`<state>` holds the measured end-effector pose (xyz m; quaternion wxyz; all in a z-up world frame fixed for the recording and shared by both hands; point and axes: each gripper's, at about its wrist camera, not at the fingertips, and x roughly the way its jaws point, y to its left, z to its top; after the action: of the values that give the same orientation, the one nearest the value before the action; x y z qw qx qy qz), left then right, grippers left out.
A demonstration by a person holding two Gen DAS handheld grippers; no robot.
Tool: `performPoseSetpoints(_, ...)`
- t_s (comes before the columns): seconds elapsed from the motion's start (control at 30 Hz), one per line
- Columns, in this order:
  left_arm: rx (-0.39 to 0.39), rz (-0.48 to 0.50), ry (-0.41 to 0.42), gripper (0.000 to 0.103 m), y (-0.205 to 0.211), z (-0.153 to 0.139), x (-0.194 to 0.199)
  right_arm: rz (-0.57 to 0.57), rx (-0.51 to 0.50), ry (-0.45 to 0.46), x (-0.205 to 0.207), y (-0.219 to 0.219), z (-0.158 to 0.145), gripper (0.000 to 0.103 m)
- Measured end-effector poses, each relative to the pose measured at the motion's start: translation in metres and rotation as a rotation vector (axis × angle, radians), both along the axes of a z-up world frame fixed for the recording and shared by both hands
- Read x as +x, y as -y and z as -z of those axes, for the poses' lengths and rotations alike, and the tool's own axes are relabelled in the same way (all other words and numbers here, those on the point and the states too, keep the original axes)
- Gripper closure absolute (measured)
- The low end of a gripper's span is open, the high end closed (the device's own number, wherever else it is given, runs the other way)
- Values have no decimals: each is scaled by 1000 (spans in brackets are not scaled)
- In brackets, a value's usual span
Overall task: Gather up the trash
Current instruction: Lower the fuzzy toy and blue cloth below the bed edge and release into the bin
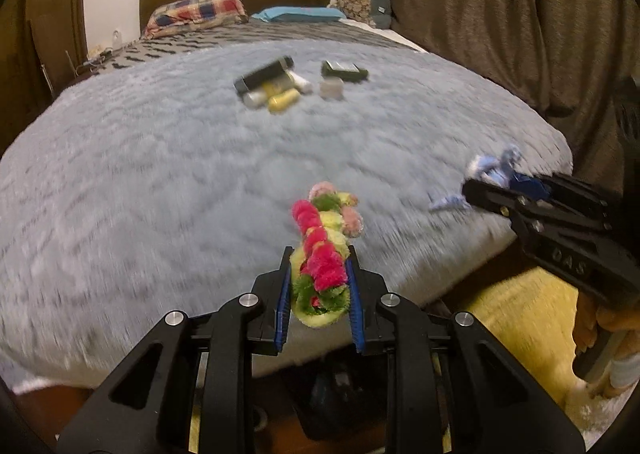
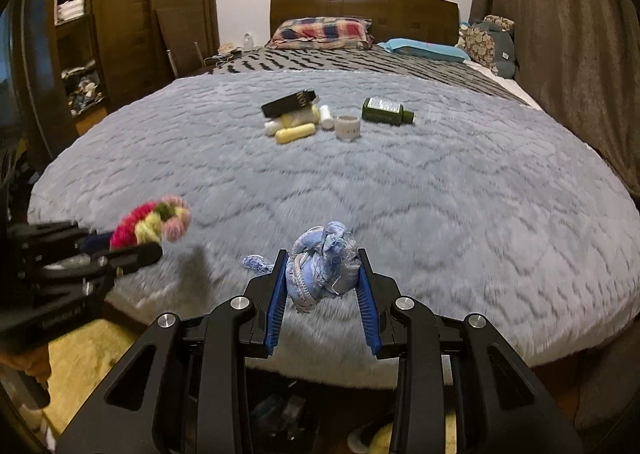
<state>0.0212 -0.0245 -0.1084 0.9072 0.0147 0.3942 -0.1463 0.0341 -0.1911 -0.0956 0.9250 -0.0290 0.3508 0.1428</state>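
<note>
left gripper (image 1: 319, 274) clamped on a fuzzy pom-pom garland (image 1: 322, 250), pink, yellow and green, its blue pads pressed into both sides; the free end sticks out forward past the fingertips. right gripper (image 2: 322, 278) clamped on a crumpled pale blue lace piece (image 2: 322, 270), jaws closed against it from both sides, one thin strand trailing out to the left. both grippers held at the near edge of the bed, over the grey shaggy blanket (image 2: 440, 194), left one to the left, right one to the right, apart from each other; whether the held things touch the blanket cannot be told, picture is blurred there. far on the blanket, around its middle, a cluster: black box (image 2: 289, 103) lying on pale yellow tubes (image 2: 295, 133), a small white bottle (image 2: 327, 116) just beside, a short round jar (image 2: 347, 127) to the right of that, then a dark green bottle (image 2: 386, 110) on its side. beyond, plaid pillow (image 2: 320, 32) and a blue pillow (image 2: 424, 47) against the wooden headboard (image 2: 364, 6). brown curtain (image 2: 560, 54) along the right. yellow rug (image 1: 520, 318) on the floor below the near edge.
</note>
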Motion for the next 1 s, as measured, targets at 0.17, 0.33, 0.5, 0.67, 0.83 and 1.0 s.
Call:
performPoseSetpoints(0.17,2,17,-51,81,5,19,-31,-18,1,-41,-21,-2,15,70)
performPoseSetpoints(0.33,-8,28,-125,81,10,47,-50,-29,-16,-104,-32,-5,39,70)
performPoseSetpoints(0.5,6,41,-216,81,15,86,-52,-31,-38,-166,-35,-7,65,70)
performPoseSetpoints(0.67,35,37,-294,81,18,123,-47,-34,-46,-262,-29,-9,102,70)
performPoseSetpoints(0.83,31,37,-365,81,20,152,-38,-52,-53,-349,-26,-18,135,70)
performPoseSetpoints(1.0,24,30,-416,81,20,172,-30,-56,-71,-411,-25,-25,161,70)
